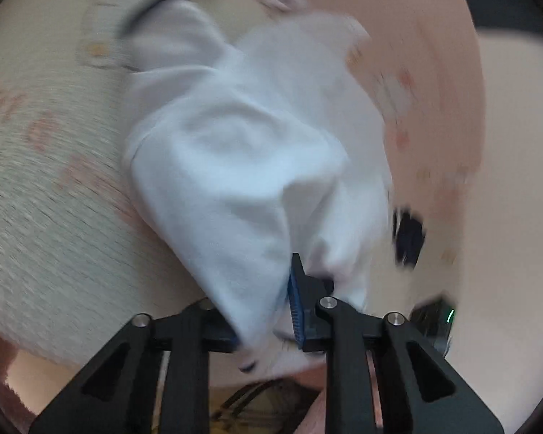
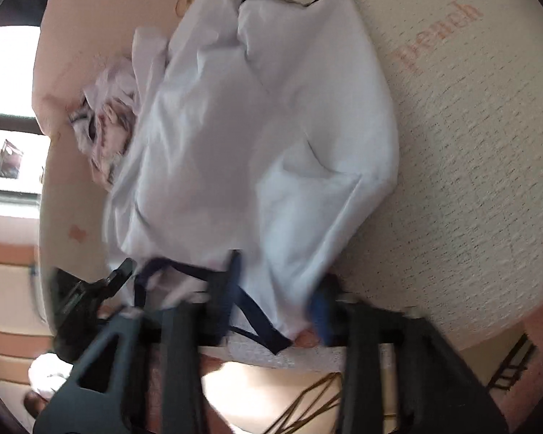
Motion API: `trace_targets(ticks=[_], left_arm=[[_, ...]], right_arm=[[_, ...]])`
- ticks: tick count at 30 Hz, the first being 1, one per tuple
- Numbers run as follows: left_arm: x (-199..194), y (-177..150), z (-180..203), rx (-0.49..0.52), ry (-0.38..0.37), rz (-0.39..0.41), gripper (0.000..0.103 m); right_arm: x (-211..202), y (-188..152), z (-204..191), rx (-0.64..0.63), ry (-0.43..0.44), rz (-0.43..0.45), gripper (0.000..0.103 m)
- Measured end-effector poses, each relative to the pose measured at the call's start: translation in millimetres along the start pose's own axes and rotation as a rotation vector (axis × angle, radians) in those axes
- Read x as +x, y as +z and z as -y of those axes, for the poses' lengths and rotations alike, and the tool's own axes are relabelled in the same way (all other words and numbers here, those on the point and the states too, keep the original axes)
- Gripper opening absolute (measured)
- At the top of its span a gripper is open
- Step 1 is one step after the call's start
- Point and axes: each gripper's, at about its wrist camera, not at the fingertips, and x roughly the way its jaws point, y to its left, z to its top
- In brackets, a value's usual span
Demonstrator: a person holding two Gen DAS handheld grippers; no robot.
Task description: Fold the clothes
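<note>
A white garment (image 1: 235,144) with navy trim lies crumpled on the bed, its near edge lifted. In the left wrist view my left gripper (image 1: 266,318) is shut on a fold of that edge. The cloth drapes over the left finger and rests against the blue pad (image 1: 296,300) of the other. The right wrist view is blurred. There the same garment (image 2: 253,126) spreads ahead, and my right gripper (image 2: 277,296) is shut on its navy-trimmed hem (image 2: 249,311) at the bed's near edge. The left gripper (image 2: 90,289) shows as a black shape to the left.
The bed has a cream textured cover (image 2: 452,126) with pink lettering and a pink patterned sheet (image 1: 434,90). Another crumpled patterned garment (image 2: 105,126) lies beyond the white one. A bright window (image 2: 7,72) is at the left. Floor and a dark wire frame (image 2: 510,365) lie below the bed edge.
</note>
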Motion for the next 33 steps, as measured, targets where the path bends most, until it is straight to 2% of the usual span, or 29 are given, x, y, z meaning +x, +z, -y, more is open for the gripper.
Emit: trace_targets(ticks=[2, 3, 5, 6, 7, 8, 9, 11, 13, 15, 18, 20, 21, 22, 23, 25, 28, 31, 33], left_arm=[[3.6, -10.6, 14.0, 0.047, 0.047, -0.044, 0.02], [5.3, -16.2, 15.8, 0.044, 0.04, -0.076, 0.02], [7.4, -28.2, 10.9, 0.015, 0.017, -0.142, 0.021], [2.3, -30.3, 2.9, -0.025, 0.015, -0.133, 0.024], [-3.2, -32.1, -5.5, -0.068, 0.014, -0.121, 0.034], [-8.7, -33.9, -13.9, -0.11, 0.013, -0.108, 0.049], [-19.6, -33.7, -19.5, -0.143, 0.013, -0.074, 0.053], [-43.9, -23.2, -25.6, -0.186, -0.002, 0.031, 0.059], [-65.4, -14.0, -30.6, -0.167, 0.03, 0.117, 0.065], [-66.7, -2.3, -34.5, -0.146, 0.085, 0.139, 0.065], [-47.8, 5.5, -53.3, -0.211, 0.033, 0.105, 0.065], [-39.2, 2.4, -53.4, -0.217, 0.004, 0.105, 0.062], [-35.0, 0.7, -53.2, -0.22, -0.009, 0.105, 0.061], [-28.8, -2.1, -49.9, -0.192, -0.029, 0.076, 0.05], [-22.5, -4.9, -46.3, -0.162, -0.049, 0.045, 0.033], [-23.4, -12.8, -34.5, -0.105, 0.0, 0.046, 0.018], [-45.8, -17.8, -23.5, -0.069, 0.03, 0.129, 0.011], [-83.6, -19.3, -2.6, 0.001, 0.016, 0.217, 0.008], [-104.7, -12.1, 17.5, 0.04, -0.064, 0.238, 0.008]], right_arm=[[-9.3, 9.8, -0.1, -0.04, -0.081, 0.06, 0.006], [-20.5, 16.9, -0.6, -0.053, -0.116, 0.103, 0.006], [-43.8, 28.3, 1.1, -0.088, -0.199, 0.188, 0.005], [-56.1, 31.7, 3.8, -0.111, -0.25, 0.225, 0.005], [-65.6, 35.3, 8.7, -0.133, -0.294, 0.242, 0.005], [-68.7, 36.1, 12.1, -0.139, -0.31, 0.238, 0.006], [-71.8, 34.8, 15.0, -0.131, -0.306, 0.233, 0.009], [-78.3, 24.6, 18.8, -0.066, -0.219, 0.218, 0.011], [-81.2, 28.9, 31.3, 0.029, -0.12, 0.211, 0.039], [-86.3, 33.5, 54.2, 0.107, -0.048, 0.218, 0.052], [-79.7, 41.3, 73.6, 0.168, 0.004, 0.195, 0.058], [-64.2, 44.6, 74.1, 0.171, -0.014, 0.164, 0.059], [-62.6, 44.5, 67.3, 0.14, -0.029, 0.176, 0.058], [-60.4, 43.7, 57.9, 0.094, -0.033, 0.16, 0.04], [-53.5, 41.1, 49.9, 0.055, -0.003, 0.113, 0.028], [-33.5, 32.1, 34.1, 0.003, 0.074, 0.001, 0.013], [-34.0, 26.0, 19.7, -0.042, -0.003, 0.06, 0.006], [-68.9, 31.7, 15.5, -0.023, 0.012, 0.164, 0.005], [-89.0, 42.4, 7.5, -0.019, 0.05, 0.222, 0.005]])
